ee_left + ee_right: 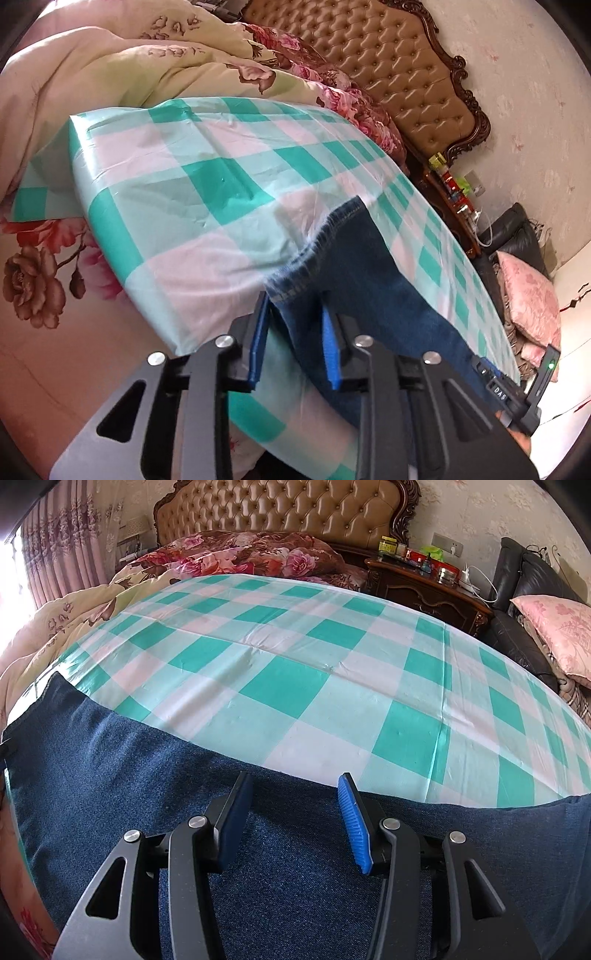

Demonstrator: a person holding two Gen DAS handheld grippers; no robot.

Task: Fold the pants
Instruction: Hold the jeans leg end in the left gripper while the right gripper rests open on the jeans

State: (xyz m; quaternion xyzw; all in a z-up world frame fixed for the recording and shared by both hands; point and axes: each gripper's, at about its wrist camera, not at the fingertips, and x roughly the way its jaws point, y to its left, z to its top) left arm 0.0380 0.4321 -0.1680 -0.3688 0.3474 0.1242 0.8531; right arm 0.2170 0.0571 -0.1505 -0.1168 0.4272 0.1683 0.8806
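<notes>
Dark blue jeans (110, 775) lie along the near edge of a green-and-white checked sheet (280, 686) on the bed. In the left wrist view one leg's stitched hem (317, 247) points up the sheet. My left gripper (294, 301) straddles the hem's near corner, its blue pads (258, 343) apart, one beside the denim's edge and one on top of it. In the right wrist view my right gripper (293, 779) hovers open over the wide denim, with cloth beneath its fingers (352, 823) and nothing pinched.
A crumpled floral quilt (122, 66) is heaped at the sheet's far side, below a tufted brown headboard (280, 513). A cluttered dark wooden nightstand (424, 587), a black sofa (517, 635) and a pink cushion (557, 635) stand to the right. A black device with a green light (543, 373) sits low right.
</notes>
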